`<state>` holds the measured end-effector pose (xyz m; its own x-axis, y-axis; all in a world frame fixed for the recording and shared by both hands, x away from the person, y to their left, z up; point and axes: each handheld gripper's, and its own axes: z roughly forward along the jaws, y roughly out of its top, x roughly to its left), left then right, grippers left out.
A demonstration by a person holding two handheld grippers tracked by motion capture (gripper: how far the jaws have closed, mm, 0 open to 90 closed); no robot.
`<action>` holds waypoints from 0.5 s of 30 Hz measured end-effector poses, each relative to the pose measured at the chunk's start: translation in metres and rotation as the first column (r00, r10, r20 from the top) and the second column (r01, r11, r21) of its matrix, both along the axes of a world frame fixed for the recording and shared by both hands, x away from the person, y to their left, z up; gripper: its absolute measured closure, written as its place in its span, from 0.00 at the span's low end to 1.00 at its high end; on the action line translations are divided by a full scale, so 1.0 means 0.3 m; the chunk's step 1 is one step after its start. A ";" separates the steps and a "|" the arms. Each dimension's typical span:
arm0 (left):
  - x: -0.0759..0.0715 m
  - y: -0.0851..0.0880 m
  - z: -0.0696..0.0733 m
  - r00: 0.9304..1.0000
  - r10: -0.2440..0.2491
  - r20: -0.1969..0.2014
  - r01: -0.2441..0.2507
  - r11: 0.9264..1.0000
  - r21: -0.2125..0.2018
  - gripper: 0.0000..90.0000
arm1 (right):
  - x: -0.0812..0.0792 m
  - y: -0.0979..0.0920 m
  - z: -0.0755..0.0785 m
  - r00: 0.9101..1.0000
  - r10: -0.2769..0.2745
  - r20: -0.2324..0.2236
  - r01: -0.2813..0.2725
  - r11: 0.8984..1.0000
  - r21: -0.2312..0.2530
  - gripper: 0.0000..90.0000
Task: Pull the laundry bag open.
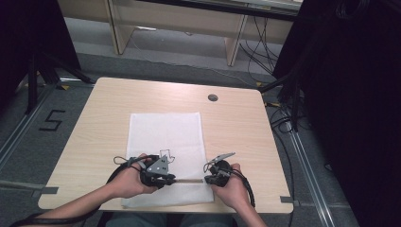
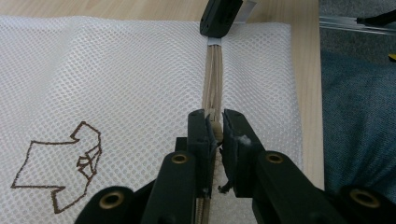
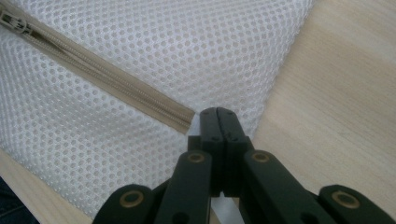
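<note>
Hiding the zipper pull (image 2: pixel 214 127) — left tool (image 2: pixel 214 122) clamps it.

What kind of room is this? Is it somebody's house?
Probably not a house: more likely a lab or workshop. A plain wooden table stands on grey carpet with a taped number five, cables trail across the floor, and black curtains hang at the side.
</note>
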<state>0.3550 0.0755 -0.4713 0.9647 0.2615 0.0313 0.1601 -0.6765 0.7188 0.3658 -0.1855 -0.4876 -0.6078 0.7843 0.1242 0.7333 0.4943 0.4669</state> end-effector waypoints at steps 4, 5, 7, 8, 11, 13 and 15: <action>-0.001 0.005 -0.002 1.000 0.004 -0.005 -0.004 1.000 -0.004 0.91 | 0.002 -0.001 -0.001 1.000 0.006 0.006 -0.006 1.000 0.001 1.00; -0.001 0.011 0.000 1.000 0.006 -0.007 -0.006 1.000 -0.001 0.91 | 0.002 -0.002 -0.001 1.000 0.010 0.009 -0.010 1.000 0.000 1.00; -0.003 0.017 0.001 1.000 0.009 -0.007 -0.009 1.000 0.000 0.91 | 0.001 -0.002 -0.001 1.000 0.008 0.006 -0.008 1.000 0.001 1.00; -0.002 0.021 0.002 1.000 0.012 -0.003 -0.012 1.000 0.001 0.91 | 0.001 -0.003 -0.001 1.000 0.010 0.007 -0.010 1.000 0.001 1.00; -0.002 0.027 0.002 1.000 0.011 -0.003 -0.011 1.000 0.000 0.90 | 0.000 -0.001 0.000 1.000 0.004 0.000 -0.004 1.000 0.001 1.00; -0.002 0.027 0.000 1.000 0.013 -0.005 -0.013 1.000 -0.004 0.91 | -0.001 -0.002 0.001 1.000 0.004 0.001 -0.004 1.000 -0.001 1.00; -0.002 0.027 0.001 1.000 0.010 -0.010 -0.010 1.000 -0.005 0.91 | -0.002 0.000 0.002 1.000 -0.004 -0.008 0.004 1.000 0.002 1.00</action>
<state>0.3544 0.0836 -0.4711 0.9622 0.2716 0.0206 0.1741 -0.6715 0.7203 0.3651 -0.1855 -0.4870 -0.6038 0.7864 0.1304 0.7389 0.4908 0.4617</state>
